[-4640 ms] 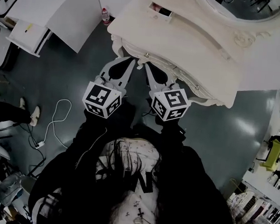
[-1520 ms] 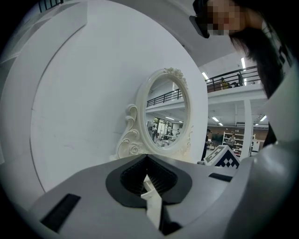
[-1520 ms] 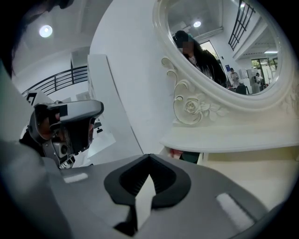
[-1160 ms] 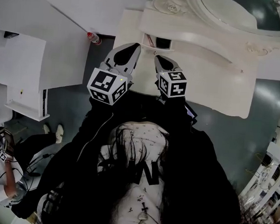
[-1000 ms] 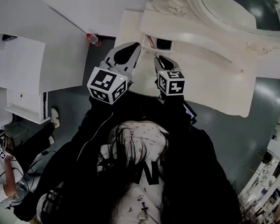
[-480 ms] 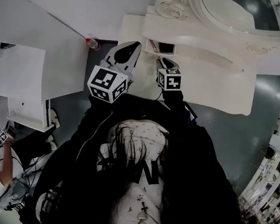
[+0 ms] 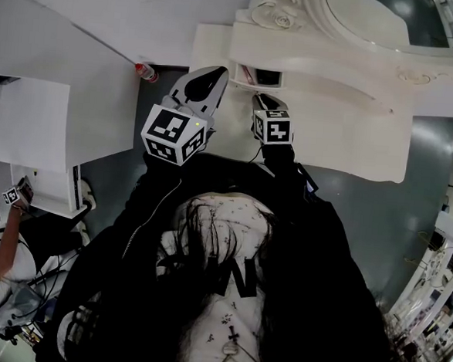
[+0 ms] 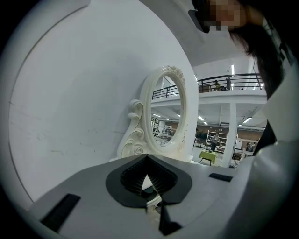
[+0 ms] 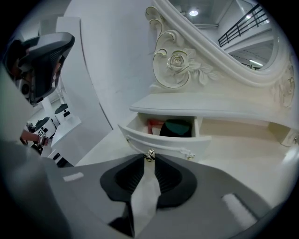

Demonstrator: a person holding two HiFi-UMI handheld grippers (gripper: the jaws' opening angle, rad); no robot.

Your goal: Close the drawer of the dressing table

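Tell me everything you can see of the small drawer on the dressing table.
The drawer is white, seemingly painted wood, with a curved front carrying a small metallic knob. It stands pulled out, level, from under the shelf, above the tabletop. Inside lie a red item and a dark teal one, neither identifiable. The right gripper appears to have its jaw tips closed on the knob.

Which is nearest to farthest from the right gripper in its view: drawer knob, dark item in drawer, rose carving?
1. Drawer knob, between the right gripper's tongs.
2. Dark item, inside the drawer.
3. Rose carving, high on the mirror frame.
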